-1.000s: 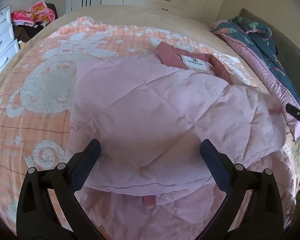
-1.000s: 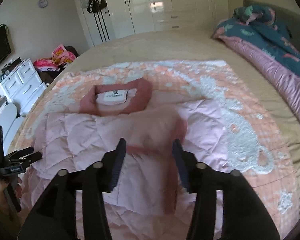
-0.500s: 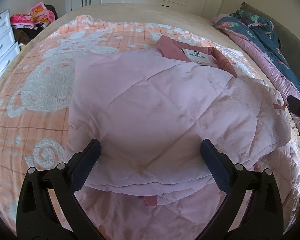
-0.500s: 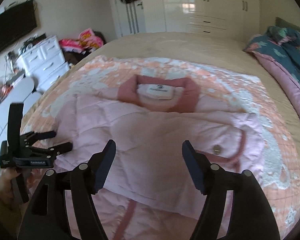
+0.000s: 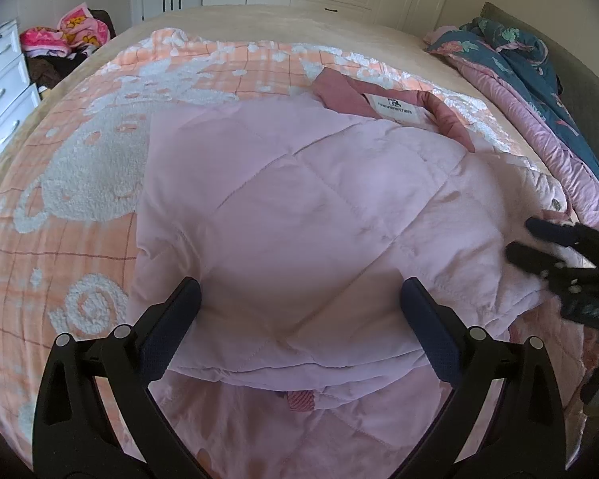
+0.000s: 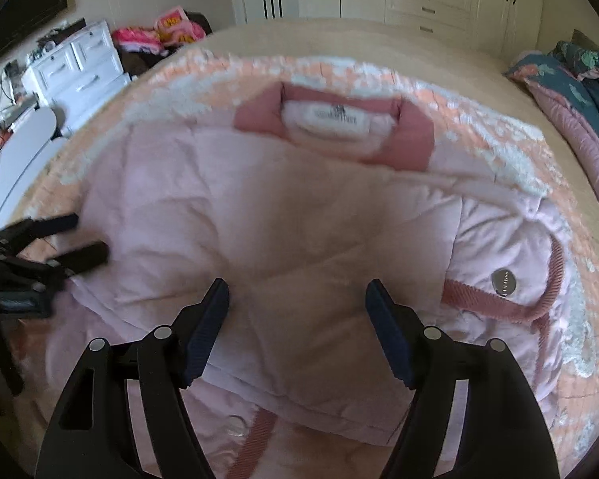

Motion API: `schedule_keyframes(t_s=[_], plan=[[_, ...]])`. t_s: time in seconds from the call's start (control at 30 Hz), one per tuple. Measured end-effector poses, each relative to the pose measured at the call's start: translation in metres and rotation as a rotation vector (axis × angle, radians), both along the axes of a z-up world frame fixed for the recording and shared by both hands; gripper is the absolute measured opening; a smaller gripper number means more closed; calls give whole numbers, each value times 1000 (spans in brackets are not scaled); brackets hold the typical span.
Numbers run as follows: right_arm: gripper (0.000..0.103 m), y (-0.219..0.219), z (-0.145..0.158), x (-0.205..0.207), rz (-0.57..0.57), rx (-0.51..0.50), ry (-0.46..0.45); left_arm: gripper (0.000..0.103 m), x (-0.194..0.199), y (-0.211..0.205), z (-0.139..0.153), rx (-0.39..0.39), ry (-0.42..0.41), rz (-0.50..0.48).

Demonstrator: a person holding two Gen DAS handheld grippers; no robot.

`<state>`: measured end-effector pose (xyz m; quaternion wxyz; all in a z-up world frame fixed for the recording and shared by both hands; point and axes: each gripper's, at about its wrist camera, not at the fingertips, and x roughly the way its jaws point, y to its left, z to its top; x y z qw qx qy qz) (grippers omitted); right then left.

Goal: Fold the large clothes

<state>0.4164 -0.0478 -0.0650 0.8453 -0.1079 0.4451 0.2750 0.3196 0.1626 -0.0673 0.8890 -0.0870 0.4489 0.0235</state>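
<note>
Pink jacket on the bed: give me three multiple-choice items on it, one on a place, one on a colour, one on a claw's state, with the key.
1. Where does the jacket lie?
A. on the patterned blanket
B. on the white drawers
C. on the floor

2. What colour is the collar around the label?
A. dark blue
B. deeper pink than the quilted body
C. white

3. How does the left claw stand?
A. shut on the collar
B. shut on a sleeve cuff
C. open, nothing between its fingers

Key: 1 A, the orange and white blanket shows all around it; 2 B, the collar is dusky rose against the pale body; 3 C, its fingers stand wide apart above the fabric.
</note>
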Motion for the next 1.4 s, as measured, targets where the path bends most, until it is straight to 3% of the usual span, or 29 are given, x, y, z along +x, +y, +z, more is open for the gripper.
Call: schedule_keyframes(t_s=[0.17, 0.4, 0.6, 0.7, 1.0, 1.27, 1.4], plan=[[73, -5, -14, 4, -38, 35, 29, 94, -1, -2, 1, 9, 11, -3], [74, -14, -8, -3, -54, 62, 41, 94, -4, -3, 6, -9, 16, 5], [81, -22, 0, -10, -71, 92, 59, 94, -11, -6, 12, -16, 16, 2], [91, -29, 5, -12, -79, 161, 92, 94, -13, -6, 15, -22, 16, 12], [96, -38, 26, -25, -103, 226, 110, 94, -24, -8, 37, -40, -8, 21], [97, -40, 47, -45, -100, 232, 79, 94, -35, -6, 58, -51, -55, 29], [97, -43, 62, -55, -112, 223, 19, 94, -42, -7, 72, -97, -86, 8]])
